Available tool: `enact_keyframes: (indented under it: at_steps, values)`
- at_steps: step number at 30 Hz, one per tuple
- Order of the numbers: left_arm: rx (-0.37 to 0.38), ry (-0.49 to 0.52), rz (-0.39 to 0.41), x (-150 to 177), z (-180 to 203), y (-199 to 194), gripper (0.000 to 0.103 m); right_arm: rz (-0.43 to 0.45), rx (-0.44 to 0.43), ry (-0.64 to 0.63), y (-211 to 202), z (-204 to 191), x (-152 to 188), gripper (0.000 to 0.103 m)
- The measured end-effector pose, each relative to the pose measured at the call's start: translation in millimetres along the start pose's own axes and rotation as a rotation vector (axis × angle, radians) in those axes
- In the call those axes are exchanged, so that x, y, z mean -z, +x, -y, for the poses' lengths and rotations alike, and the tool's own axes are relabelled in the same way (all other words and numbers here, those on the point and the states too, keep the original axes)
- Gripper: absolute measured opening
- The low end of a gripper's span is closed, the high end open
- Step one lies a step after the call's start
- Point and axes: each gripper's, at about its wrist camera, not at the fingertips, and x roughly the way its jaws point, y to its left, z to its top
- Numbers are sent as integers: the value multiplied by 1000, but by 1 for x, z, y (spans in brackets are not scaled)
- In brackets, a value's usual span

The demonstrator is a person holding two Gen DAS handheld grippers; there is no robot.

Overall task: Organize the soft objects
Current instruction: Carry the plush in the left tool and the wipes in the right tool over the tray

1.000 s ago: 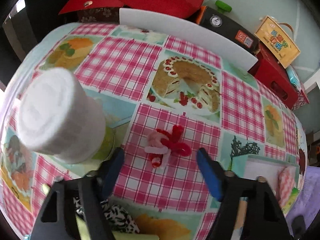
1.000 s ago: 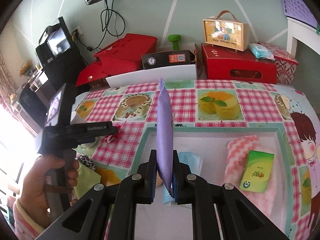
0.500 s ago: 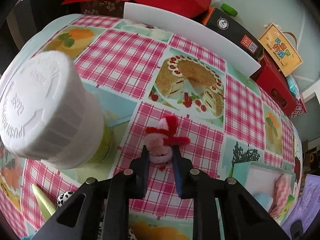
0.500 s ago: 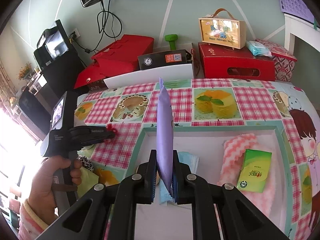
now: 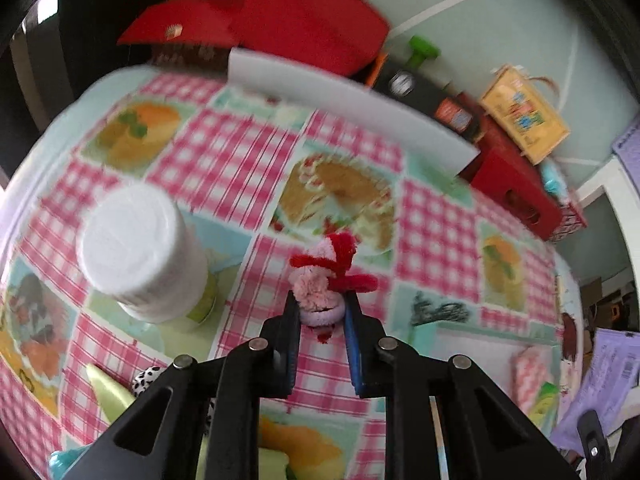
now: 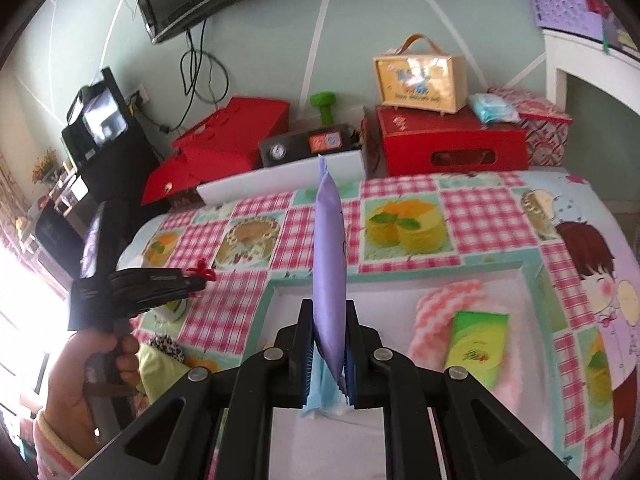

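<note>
Writing is scarce and mostly blurred: the yellow gift box [image 6: 421,80] on the far red box [image 6: 452,146] carries blue characters too soft to read, the green tissue pack [image 6: 478,347] shows a small logo I cannot make out, and faint lettering runs along the side of the left gripper [image 6: 194,282], unreadable from the right wrist view.

Now the soft things. Left gripper [image 5: 322,312] has its jaws nearly closed, pinching a fuzzy pink-and-red pipe-cleaner toy [image 5: 326,280]; red loops sprout from the top, a pale pink pom body sits between the pads, a lilac ring at the bottom. It hangs just above the checked pink tablecloth on the counter [image 5: 436,236], right of the white-capped jar [image 5: 140,248], with the printed cake beyond it.

Right gripper [image 6: 326,354] is clamped tight on a flat lilac pouch [image 6: 329,256], held on edge and pointing far, its crimped top toward the wall. It hovers over the white tray [image 6: 304,292], where a pink-and-white wavy cloth [image 6: 436,308] lies under the green tissue pack, and a light blue packet [image 6: 320,392] lies near, below the jaws.

A hand [image 6: 86,376] grips the left tool's handle at the near left, above a black-and-white spotted fabric [image 6: 166,346].
</note>
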Motion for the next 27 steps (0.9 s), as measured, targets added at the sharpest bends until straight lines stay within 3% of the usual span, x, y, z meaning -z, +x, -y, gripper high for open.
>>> enact_keyframes:
  at_steps: [11,20,27]
  values:
    - [110,164,94,13,57,-62,21,104,107,57,-46,35,-10,13]
    - [160,300,51,38,103,-62,21,87,173,127,-56,71,-6,13]
    - [140,354,-25,55,123,-36,21,16,140,127,-35,70,-1,13]
